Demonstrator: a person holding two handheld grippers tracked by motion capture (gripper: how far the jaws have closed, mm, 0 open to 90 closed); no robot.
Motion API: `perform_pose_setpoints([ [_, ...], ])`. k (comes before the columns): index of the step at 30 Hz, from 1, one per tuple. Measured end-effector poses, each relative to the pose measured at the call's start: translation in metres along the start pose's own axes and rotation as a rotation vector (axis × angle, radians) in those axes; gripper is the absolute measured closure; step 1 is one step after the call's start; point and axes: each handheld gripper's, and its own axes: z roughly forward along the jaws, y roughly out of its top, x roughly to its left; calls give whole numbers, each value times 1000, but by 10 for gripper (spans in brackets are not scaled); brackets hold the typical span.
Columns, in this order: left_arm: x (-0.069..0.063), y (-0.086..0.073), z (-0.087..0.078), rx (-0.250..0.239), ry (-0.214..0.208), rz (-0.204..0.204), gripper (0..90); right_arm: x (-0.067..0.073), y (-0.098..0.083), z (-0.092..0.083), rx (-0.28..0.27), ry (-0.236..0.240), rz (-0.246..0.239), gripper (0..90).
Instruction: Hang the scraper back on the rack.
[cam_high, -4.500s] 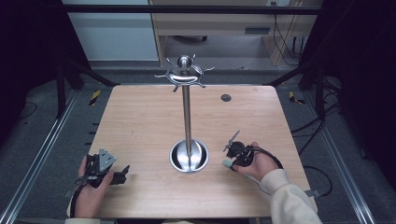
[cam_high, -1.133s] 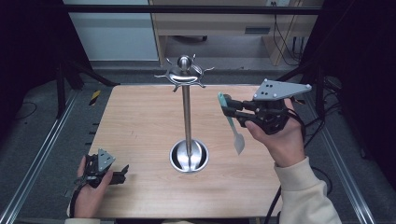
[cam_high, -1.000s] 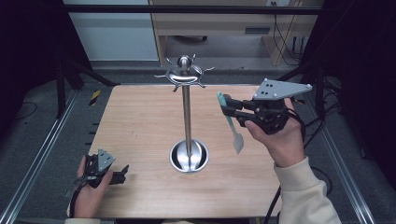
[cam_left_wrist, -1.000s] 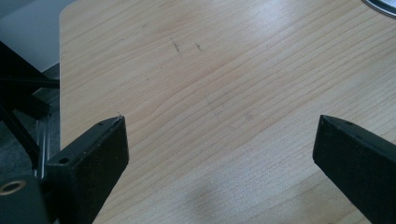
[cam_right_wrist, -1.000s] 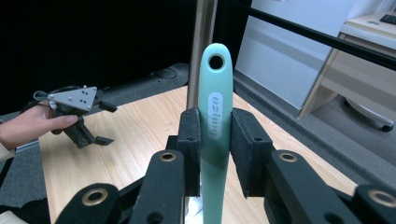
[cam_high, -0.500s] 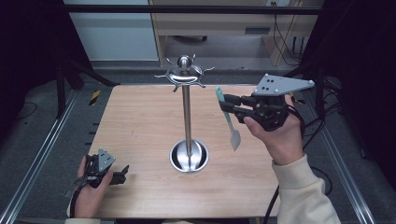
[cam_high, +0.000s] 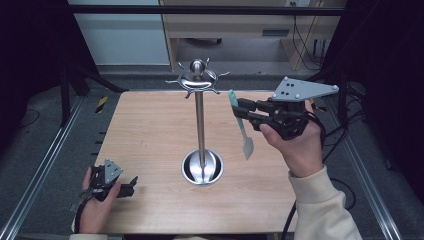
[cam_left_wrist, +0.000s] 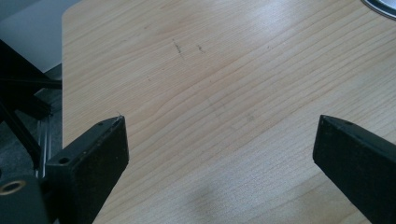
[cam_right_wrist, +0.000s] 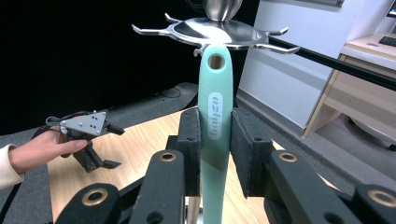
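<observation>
The right gripper has its pads clamped on the green handle of a spatula, held upright just short of the hook stand. The spatula looks light and stiff, its smooth handle possibly slippery, so a mid-handle grip leaves the hanging hole free. The left gripper rests open-jawed and empty on the table.

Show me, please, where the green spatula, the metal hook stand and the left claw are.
green spatula (cam_right_wrist: 215, 112), right gripper view, on its handle.
metal hook stand (cam_high: 200, 125), high view, on its upright pole.
left claw (cam_high: 131, 184), high view, between its fingertips.
</observation>
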Motion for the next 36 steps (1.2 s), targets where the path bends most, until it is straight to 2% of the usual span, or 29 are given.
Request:
perform_pose_setpoints([
  [17, 0, 0, -1, -3, 1, -2, 32, 5, 2, 5, -17, 7, 11, 742],
  [22, 0, 0, 0, -1, 1, -1, 32, 11, 1, 6, -18, 12, 8, 742],
  [36, 0, 0, 0, 0, -2, 2, 33, 8, 1, 12, -22, 27, 34, 742],
])
